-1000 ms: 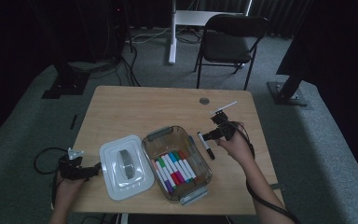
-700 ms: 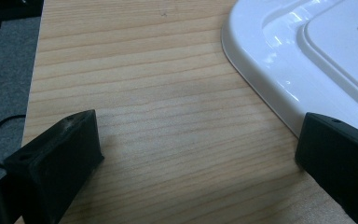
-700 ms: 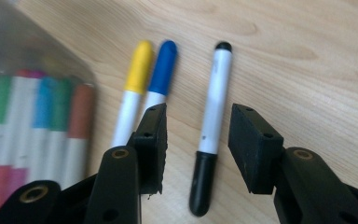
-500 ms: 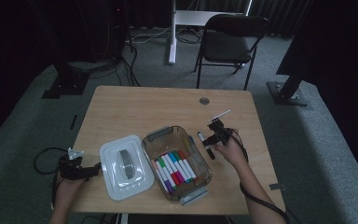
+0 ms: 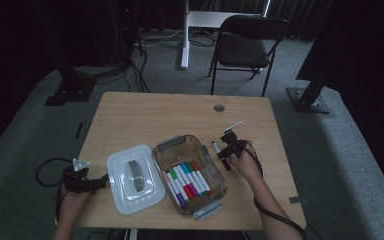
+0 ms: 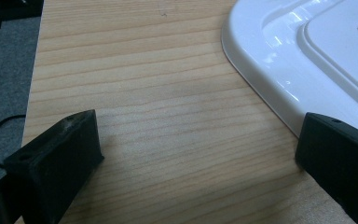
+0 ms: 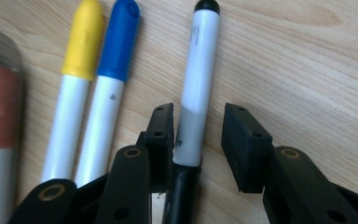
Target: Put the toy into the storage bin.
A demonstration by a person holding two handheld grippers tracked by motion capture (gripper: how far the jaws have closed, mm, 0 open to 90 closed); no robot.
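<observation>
A white marker with a black cap (image 7: 196, 70) lies on the wooden table (image 7: 307, 70), beside a yellow-capped marker (image 7: 77, 70) and a blue-capped one (image 7: 114, 60). My right gripper (image 7: 199, 114) straddles the black marker's barrel. Its jaws have just been closing: one pad touches the barrel, the other stands a gap away, so it is open. In the high view the right gripper (image 5: 226, 151) sits just right of the clear bin (image 5: 215, 192) holding several coloured markers. My left gripper (image 6: 198, 135) rests open on the table at the edge of the white lid (image 6: 298, 56).
The white lid (image 5: 132, 177) lies left of the bin, with my left gripper (image 5: 96, 183) at its left side. A round grommet (image 5: 219, 108) is set in the table's far part. A folding chair (image 5: 245, 47) stands behind the table.
My right gripper has come down and toward the bin onto the black marker, with its jaws narrower. The left gripper, lid and bin have not moved.
</observation>
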